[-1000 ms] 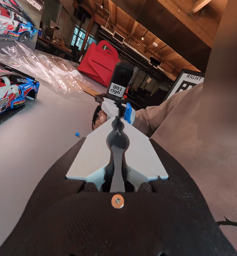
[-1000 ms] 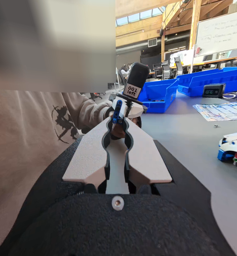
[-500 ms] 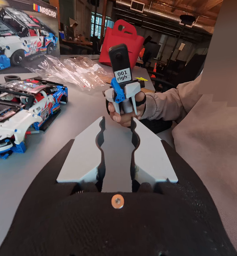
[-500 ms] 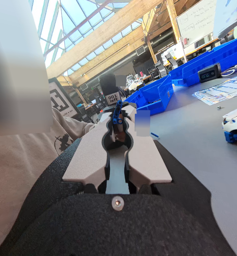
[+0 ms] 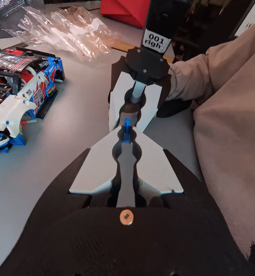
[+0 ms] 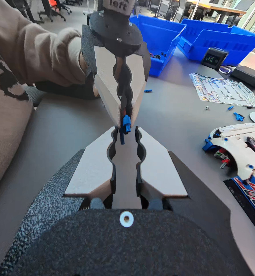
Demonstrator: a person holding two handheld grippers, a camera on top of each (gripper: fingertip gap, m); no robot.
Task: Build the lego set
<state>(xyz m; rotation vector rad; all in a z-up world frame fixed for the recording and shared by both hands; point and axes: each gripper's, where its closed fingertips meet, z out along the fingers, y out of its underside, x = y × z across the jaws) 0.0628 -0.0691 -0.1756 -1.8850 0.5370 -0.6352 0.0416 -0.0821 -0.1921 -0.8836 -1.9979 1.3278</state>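
Left gripper first: I've got its tips clamped on the small blue lego piece, which stands up between them above the grey table. From my right wrist view that same gripper points down toward me, pinching the blue lego piece right at its tip, a thin blue stem hanging below the pinch.

Right gripper now: jaws parted, a clear gap between them, nothing held. The blue stem sits just inside the left of its two fingers, whether touching I can't tell. In the left view the right gripper faces mine tip to tip, a person's hand in a tan sleeve behind it.

Over on the table, the lego car, white, blue and red, sits by the left edge of my left view, clear plastic bags beyond it toward the far edge. My right view has the car's white nose on the right, loose blue pieces just beyond it, an instruction sheet farther back, and blue bins along the far edge.
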